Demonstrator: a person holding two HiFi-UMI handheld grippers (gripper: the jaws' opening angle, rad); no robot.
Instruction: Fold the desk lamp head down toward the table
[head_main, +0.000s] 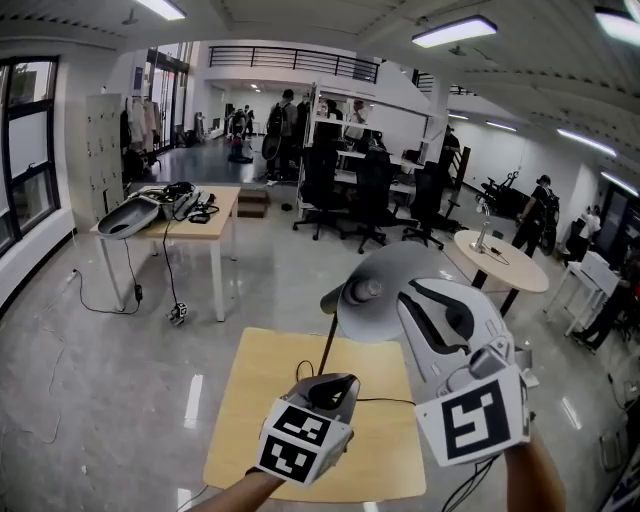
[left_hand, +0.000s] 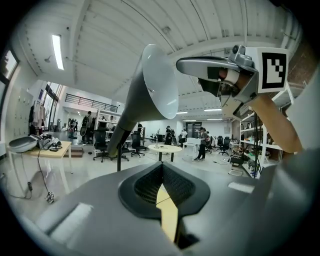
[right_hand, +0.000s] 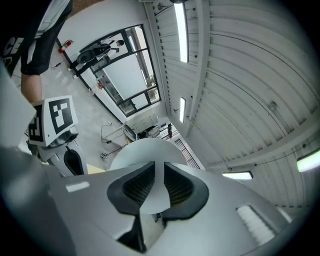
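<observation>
a small yellow table (head_main: 255, 400) sits in the lower middle of the head view, in a large open office. a grey desk lamp stands on it: a thin dark stem (head_main: 327, 345) rises from behind the left gripper (head_main: 330, 385) to the lamp head (head_main: 380, 295), a pale cone-shaped shade raised above the table at the centre of the frame. the lamp's foot cannot be seen.

the left gripper is low in the frame, just in front of the stem. in the left gripper view its tongs (left_hand: 162, 172) meet at the tips with nothing between them, and the shade (left_hand: 155, 85) looms above them at upper centre.

the right gripper (head_main: 418, 298) is at the right edge of the lamp head, higher than the left one. in the right gripper view its tongs (right_hand: 159, 172) stand a little apart, and the pale shade (right_hand: 142, 150) fills the gap between them, with the pads not clamped on it. the left gripper (right_hand: 74, 161) shows at the left of that frame.
</observation>
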